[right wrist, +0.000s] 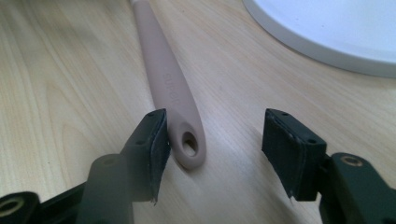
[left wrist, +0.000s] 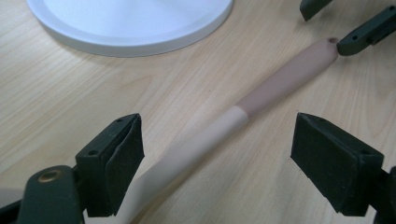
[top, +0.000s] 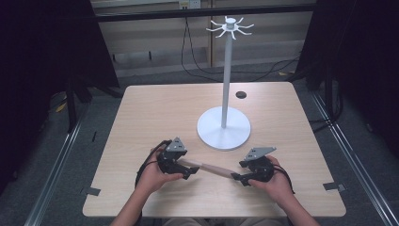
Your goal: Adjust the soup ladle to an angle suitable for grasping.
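A long utensil [top: 214, 169] lies flat on the wooden table, cream at one end and taupe at the handle end. My left gripper [top: 190, 170] is open around its cream part [left wrist: 187, 154], which runs close to the left pad [left wrist: 123, 158] with a wide gap to the other pad. My right gripper [top: 236, 177] is open at the taupe handle [right wrist: 163, 79]. The handle's end, with its hanging hole [right wrist: 189, 142], lies just beside that gripper's left pad [right wrist: 156, 149]. In the left gripper view, the right gripper's jaw tip [left wrist: 366, 32] sits at the handle's end.
A white stand with a round base [top: 223, 128], a tall pole [top: 227, 75] and hooks at the top [top: 229, 27] rises just behind the utensil. Its base rim is close by in both gripper views [left wrist: 130, 23] [right wrist: 336, 28]. A small dark hole [top: 241, 95] marks the table's far side.
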